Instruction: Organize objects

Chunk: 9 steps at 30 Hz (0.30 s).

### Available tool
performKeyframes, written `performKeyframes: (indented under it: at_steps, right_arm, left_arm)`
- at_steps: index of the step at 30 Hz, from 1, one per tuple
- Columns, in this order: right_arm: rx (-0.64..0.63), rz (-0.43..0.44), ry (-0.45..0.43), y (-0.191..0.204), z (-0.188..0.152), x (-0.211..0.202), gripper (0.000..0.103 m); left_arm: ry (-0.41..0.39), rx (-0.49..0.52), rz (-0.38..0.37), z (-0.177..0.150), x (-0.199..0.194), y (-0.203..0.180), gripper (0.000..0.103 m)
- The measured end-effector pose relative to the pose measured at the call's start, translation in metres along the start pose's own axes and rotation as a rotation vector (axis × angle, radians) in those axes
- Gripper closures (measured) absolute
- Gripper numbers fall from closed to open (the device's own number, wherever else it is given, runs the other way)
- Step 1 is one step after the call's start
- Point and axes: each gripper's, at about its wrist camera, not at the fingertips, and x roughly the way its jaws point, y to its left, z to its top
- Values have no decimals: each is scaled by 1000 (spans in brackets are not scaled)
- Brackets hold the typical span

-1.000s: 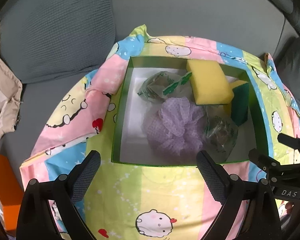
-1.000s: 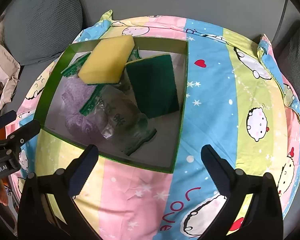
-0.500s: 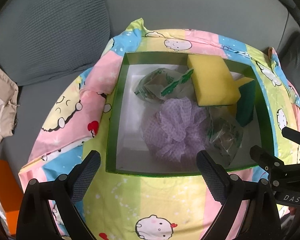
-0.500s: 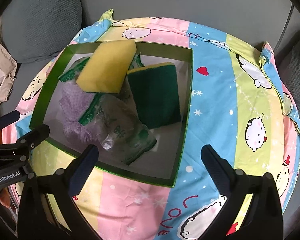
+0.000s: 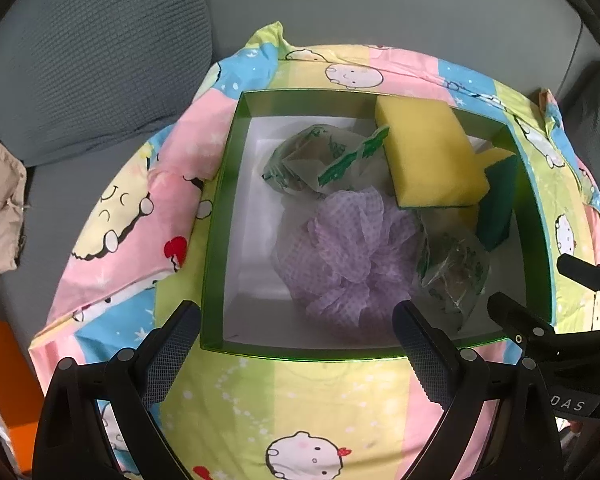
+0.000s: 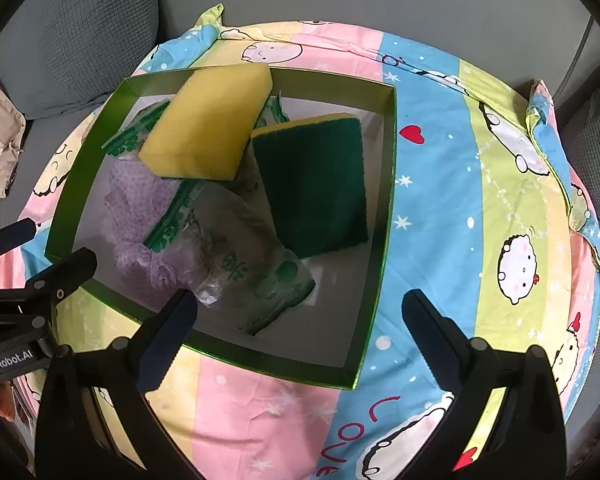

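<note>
A green-walled box sits on a colourful cartoon-print cloth. Inside lie a yellow sponge, a green-faced sponge, a purple mesh puff and two clear bags with green print. My left gripper hovers open over the box's near edge, holding nothing. My right gripper is open over the near right corner, also holding nothing.
The cloth covers a round seat against a grey sofa back, with a grey cushion at the left. Beige fabric lies at the far left and an orange object at the lower left.
Both grippers have drifted closer over the box, so it looms larger and lower in both views. The contents have not moved and both grippers stay open.
</note>
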Motion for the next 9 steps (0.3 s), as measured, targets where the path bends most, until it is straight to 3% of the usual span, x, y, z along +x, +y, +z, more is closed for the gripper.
performKeyframes:
  at_steps: [9]
  right_arm:
    - [6,2,-1,-1,-1,-1,1]
  left_arm:
    - [-17,-12,3,-1,-4,2,7]
